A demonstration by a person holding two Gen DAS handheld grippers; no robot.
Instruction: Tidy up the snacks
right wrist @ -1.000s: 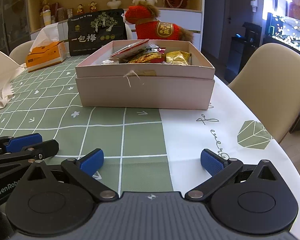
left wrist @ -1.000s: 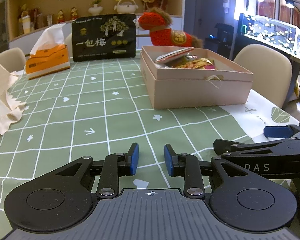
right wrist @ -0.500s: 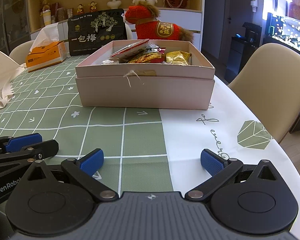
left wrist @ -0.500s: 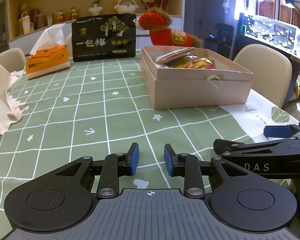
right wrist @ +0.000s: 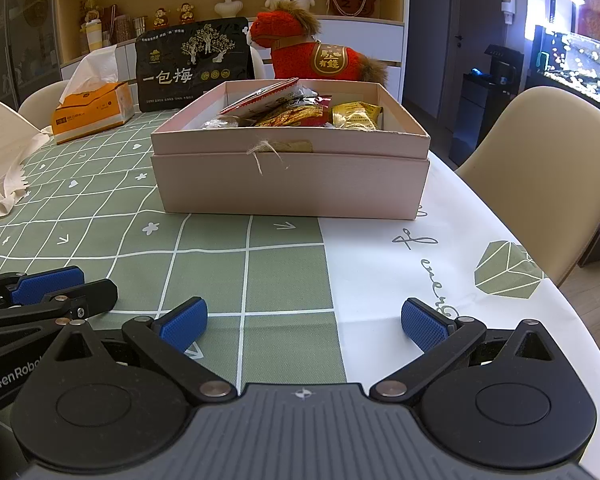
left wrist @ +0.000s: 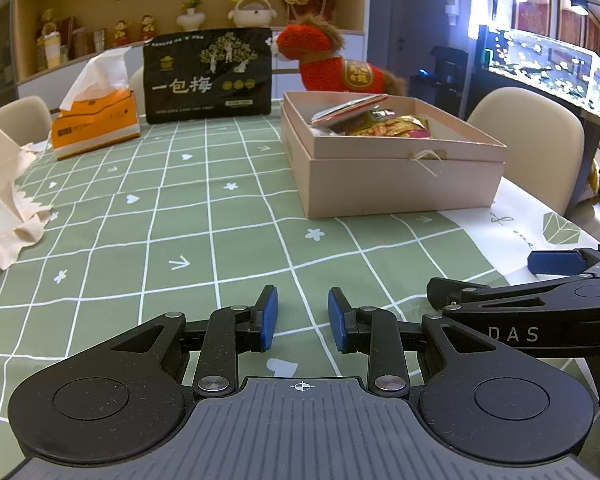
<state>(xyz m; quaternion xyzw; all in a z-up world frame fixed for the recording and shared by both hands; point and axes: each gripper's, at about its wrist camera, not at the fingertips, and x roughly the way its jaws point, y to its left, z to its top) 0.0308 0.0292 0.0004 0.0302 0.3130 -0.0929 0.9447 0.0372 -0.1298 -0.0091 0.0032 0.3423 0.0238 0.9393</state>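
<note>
A pink cardboard box point(left wrist: 400, 184) point(right wrist: 292, 184) stands open on the green checked tablecloth, with several snack packets point(left wrist: 380, 124) point(right wrist: 292, 110) piled inside. A large black snack bag point(left wrist: 208, 76) point(right wrist: 192, 68) stands upright at the table's far side. My left gripper point(left wrist: 302, 308) hovers low over the cloth, short of the box, its jaws a narrow gap apart with nothing between them. My right gripper point(right wrist: 304, 316) is beside it on the right, wide open and empty, facing the box's front wall. One of its blue pads point(left wrist: 552, 262) shows in the left wrist view.
An orange tissue box point(left wrist: 96, 124) point(right wrist: 94, 114) sits at the far left. A red plush horse point(left wrist: 332, 64) point(right wrist: 308, 52) stands behind the pink box. Cream cloth point(left wrist: 4, 208) lies at the left edge. Beige chairs point(right wrist: 540, 168) ring the table; its white rim curves close on the right.
</note>
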